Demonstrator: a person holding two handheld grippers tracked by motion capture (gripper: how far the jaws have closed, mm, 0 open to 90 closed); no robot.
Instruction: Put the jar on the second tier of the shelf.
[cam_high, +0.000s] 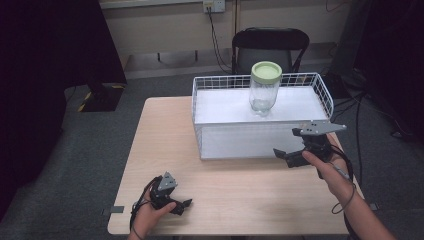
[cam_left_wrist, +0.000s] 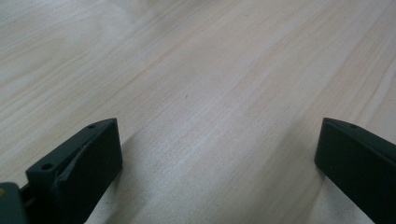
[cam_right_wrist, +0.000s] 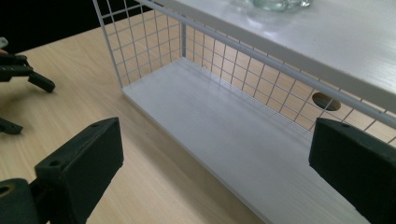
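**Both claws open, jar waiting on the rack**

We see the left claw (cam_high: 184, 204) down at the near left of the wooden surface (cam_high: 240, 190), held low in a hand (cam_high: 150, 216) that comes in from the bottom edge. In the left gripper view its two black jaws stand wide apart with bare wood grain between them, gripping nothing.

Over on the right, the right claw (cam_high: 286, 153) sits higher, just in front of the white wire rack (cam_high: 260, 140), held by the other hand (cam_high: 334, 176). Its jaws are spread wide too, and empty. In the right gripper view we look between them at the rack's lower shelf (cam_right_wrist: 224, 126) and its wire mesh side (cam_right_wrist: 149, 42).

And there is the glass jar (cam_high: 264, 90) with its pale green lid (cam_high: 266, 71), standing upright on the rack's top shelf (cam_high: 225, 107), toward the far right, well apart from both claws. The right gripper view catches its glass base (cam_right_wrist: 275, 3) at the top edge. A black chair (cam_high: 270, 40) stands on the floor beyond the surface.
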